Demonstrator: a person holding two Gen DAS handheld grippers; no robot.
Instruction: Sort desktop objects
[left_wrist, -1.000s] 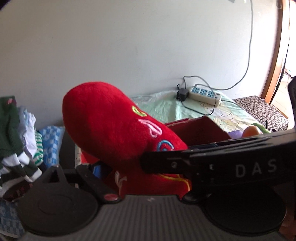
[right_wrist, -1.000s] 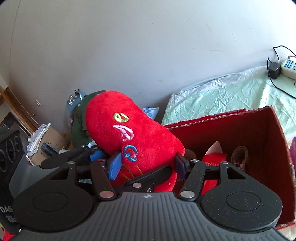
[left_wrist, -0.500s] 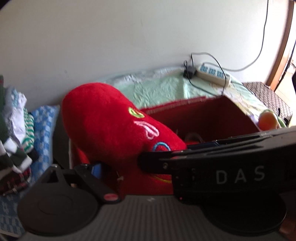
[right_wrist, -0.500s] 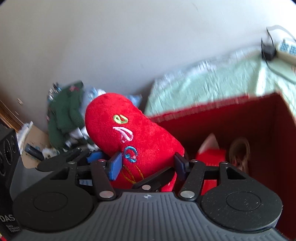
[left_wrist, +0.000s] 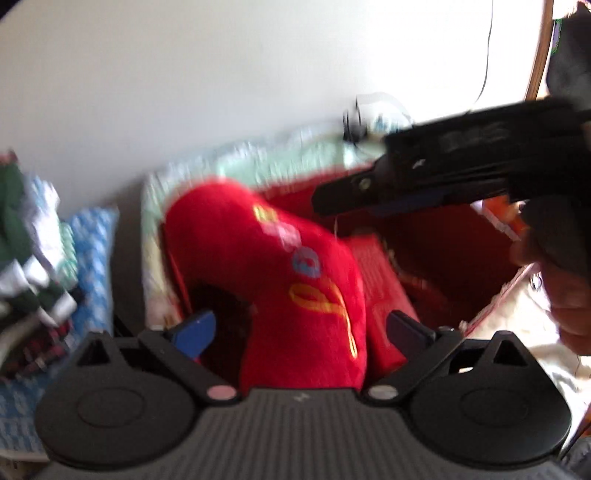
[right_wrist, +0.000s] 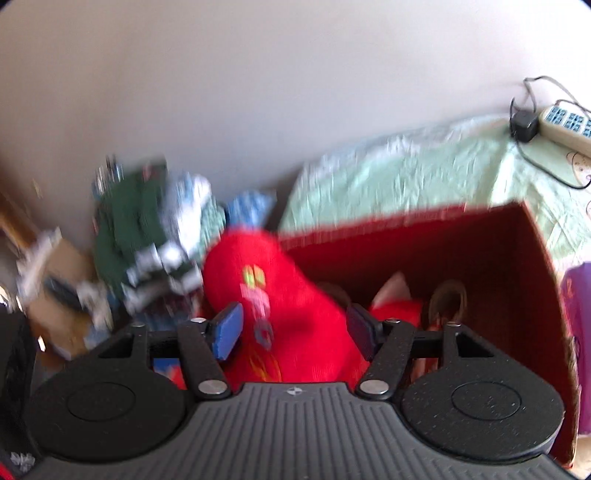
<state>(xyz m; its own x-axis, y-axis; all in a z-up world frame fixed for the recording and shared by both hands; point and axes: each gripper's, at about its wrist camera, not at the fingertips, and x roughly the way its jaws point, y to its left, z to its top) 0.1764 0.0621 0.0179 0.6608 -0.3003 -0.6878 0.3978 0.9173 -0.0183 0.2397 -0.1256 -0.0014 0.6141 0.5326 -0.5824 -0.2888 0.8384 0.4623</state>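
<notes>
I have just let go with both my left gripper (left_wrist: 301, 334) and right gripper (right_wrist: 293, 332), jaws now apart, so the red plush toy (left_wrist: 280, 280) drops into the red box (right_wrist: 480, 258), sorted.

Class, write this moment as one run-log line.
left gripper: open, around plush | right gripper: open, around plush | plush: resting in red box at its left end | frames: blurred
</notes>
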